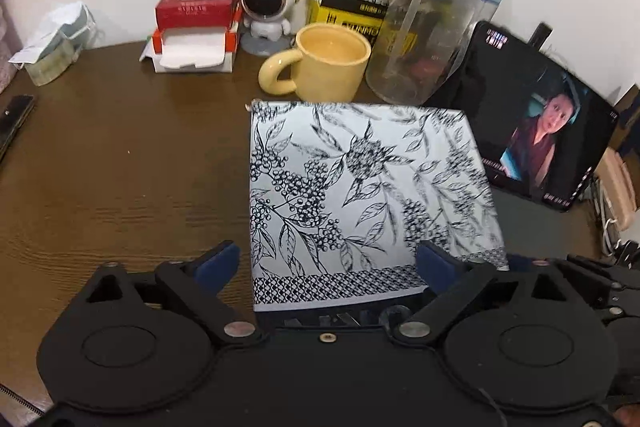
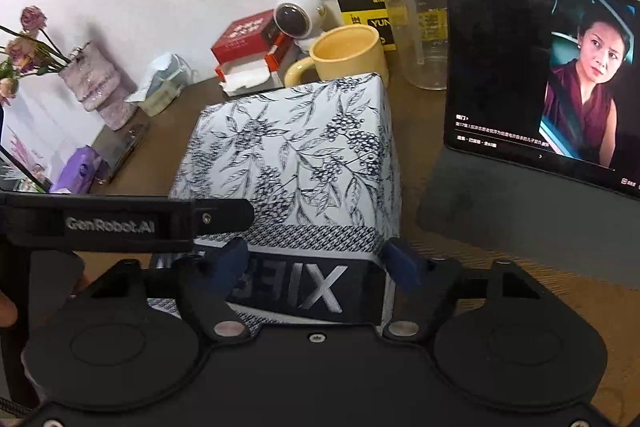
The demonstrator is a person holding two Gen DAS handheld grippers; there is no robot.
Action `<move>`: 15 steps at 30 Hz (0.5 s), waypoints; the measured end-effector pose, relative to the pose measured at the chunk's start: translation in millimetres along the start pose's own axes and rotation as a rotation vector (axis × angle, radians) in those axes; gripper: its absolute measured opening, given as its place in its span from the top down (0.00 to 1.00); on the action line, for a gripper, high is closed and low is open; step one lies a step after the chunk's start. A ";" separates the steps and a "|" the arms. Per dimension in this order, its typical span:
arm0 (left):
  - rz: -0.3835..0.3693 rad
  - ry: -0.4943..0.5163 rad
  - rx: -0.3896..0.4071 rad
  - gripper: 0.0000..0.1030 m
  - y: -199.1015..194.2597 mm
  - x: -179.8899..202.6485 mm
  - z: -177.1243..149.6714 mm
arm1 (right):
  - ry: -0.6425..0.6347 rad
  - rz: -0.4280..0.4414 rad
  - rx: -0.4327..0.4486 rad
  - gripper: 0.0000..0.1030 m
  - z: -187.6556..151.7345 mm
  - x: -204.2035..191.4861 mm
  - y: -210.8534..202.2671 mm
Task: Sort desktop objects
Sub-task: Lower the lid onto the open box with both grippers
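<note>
Left wrist view: left gripper has jaws spread wide over the near edge of the floral box. One blue pad sits off the box's left side over bare desk; the other lies against the box's right part. Nothing clamped. The box stands mid-desk, just in front of the yellow mug and the clear jug, with the tablet close on its right. The back row (mug, jug, red tissue box, astronaut figure) is packed against the wall, probably to keep the working area free.

Right wrist view: right gripper has jaws wide, straddling the box's near face with the dark "XIE" band. Pads stand at either side; I can't tell whether they touch it. The left gripper's black arm crosses in from the left, near the box's near-left corner. Both tools on one box suggests a two-handed lift, since it's too broad for a single grip.
</note>
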State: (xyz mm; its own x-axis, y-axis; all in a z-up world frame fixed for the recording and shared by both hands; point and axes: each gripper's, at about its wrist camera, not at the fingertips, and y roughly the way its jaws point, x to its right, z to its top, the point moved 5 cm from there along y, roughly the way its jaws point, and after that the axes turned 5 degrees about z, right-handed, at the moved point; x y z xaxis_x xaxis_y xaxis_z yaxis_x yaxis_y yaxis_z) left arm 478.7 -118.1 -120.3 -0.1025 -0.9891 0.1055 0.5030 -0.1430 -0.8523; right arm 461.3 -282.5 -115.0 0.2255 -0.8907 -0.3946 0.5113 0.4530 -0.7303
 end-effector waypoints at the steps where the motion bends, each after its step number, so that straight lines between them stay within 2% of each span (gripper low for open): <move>1: -0.012 -0.007 -0.003 0.09 1.4 -0.4 0.7 | 0.004 0.001 -0.004 0.25 0.4 0.6 0.8; 10: -0.018 -0.028 -0.081 0.07 24.2 -2.1 2.3 | 0.080 -0.007 -0.068 0.25 0.0 10.6 16.7; 13: 0.005 -0.007 -0.071 0.01 29.4 0.5 0.5 | 0.114 0.008 -0.075 0.24 -2.8 16.6 21.3; 15: 0.004 0.000 -0.066 0.00 29.6 0.2 0.2 | 0.119 0.018 -0.073 0.24 -3.7 18.1 21.4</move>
State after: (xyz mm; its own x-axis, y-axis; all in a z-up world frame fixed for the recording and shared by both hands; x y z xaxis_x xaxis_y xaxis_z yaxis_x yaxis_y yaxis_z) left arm 493.6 -122.5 -145.4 -0.1002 -0.9897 0.1022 0.4460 -0.1365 -0.8846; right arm 473.2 -288.8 -139.9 0.1319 -0.8737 -0.4683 0.4454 0.4743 -0.7594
